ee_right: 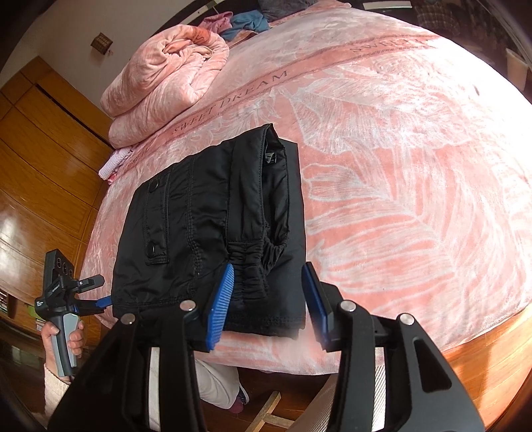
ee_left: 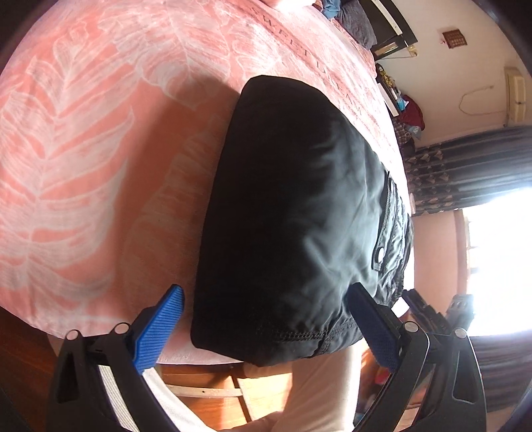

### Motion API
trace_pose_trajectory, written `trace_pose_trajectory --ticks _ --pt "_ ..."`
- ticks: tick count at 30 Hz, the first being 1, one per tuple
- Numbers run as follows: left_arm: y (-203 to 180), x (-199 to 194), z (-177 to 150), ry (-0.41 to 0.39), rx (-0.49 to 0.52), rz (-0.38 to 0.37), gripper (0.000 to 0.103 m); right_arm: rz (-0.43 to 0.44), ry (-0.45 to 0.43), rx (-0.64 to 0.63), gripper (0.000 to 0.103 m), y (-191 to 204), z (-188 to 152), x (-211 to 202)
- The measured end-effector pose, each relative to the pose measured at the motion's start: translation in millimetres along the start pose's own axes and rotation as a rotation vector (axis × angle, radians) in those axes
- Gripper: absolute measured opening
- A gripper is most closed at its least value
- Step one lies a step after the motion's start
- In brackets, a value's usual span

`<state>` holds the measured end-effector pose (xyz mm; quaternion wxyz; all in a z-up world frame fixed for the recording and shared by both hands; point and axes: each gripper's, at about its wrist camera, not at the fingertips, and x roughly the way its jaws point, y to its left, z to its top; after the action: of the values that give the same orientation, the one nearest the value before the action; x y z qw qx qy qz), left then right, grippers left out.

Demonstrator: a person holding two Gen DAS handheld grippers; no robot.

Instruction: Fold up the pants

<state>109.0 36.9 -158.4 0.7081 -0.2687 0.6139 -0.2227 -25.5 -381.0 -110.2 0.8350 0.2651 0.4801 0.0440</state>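
Observation:
Black pants point(ee_right: 206, 226) lie folded in a compact rectangle near the front edge of the pink bed cover point(ee_right: 399, 166); a snap pocket and the elastic waistband face up. My right gripper point(ee_right: 268, 266) hovers open over the near right corner. One blue finger point(ee_right: 219, 305) is above the waistband, the other point(ee_right: 316, 299) just past the pants' right edge. In the left wrist view the pants point(ee_left: 292, 216) fill the middle, and my left gripper point(ee_left: 266, 292) is wide open astride their near end, not pressing. A hand holds the left gripper point(ee_right: 99, 292) at the pants' left corner.
A rolled pink blanket point(ee_right: 166, 76) lies at the far left of the bed, with loose clothes point(ee_right: 246, 20) behind it. A wooden wardrobe point(ee_right: 43, 166) stands on the left. The person's light trouser legs point(ee_right: 216, 382) are against the bed's front. Dark curtains point(ee_left: 465, 166) hang beside a bright window.

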Motion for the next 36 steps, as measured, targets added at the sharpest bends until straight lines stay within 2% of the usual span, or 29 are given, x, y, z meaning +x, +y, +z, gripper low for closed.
trace_pose_trajectory --ticks 3,7,16,18,20,23,30,32,36 --pt "9 5 10 0.020 -0.052 -0.074 0.099 0.043 0.002 0.027 0.044 -5 3 -1" --pt "17 14 20 0.053 -0.082 -0.127 0.099 0.076 0.017 0.044 0.044 -11 6 2" --pt "9 35 31 0.124 0.012 -0.091 0.099 0.150 0.062 0.100 0.049 -28 9 16" --pt "4 40 33 0.140 0.043 -0.074 0.099 0.161 0.071 0.107 0.058 -30 10 20" --pt "-1 47 35 0.154 0.064 -0.046 0.099 0.172 0.079 0.111 0.059 -31 12 23" --pt "-8 54 41 0.176 0.079 -0.009 0.099 0.185 0.086 0.136 0.067 -37 16 29" --pt "-7 65 49 0.223 0.035 -0.060 0.099 0.240 0.125 0.182 0.069 -54 18 43" --pt "-4 67 52 0.231 0.023 -0.103 0.099 0.265 0.144 0.183 0.075 -57 17 47" --pt "8 70 53 0.247 0.000 -0.227 0.099 0.288 0.151 0.189 0.075 -59 15 53"
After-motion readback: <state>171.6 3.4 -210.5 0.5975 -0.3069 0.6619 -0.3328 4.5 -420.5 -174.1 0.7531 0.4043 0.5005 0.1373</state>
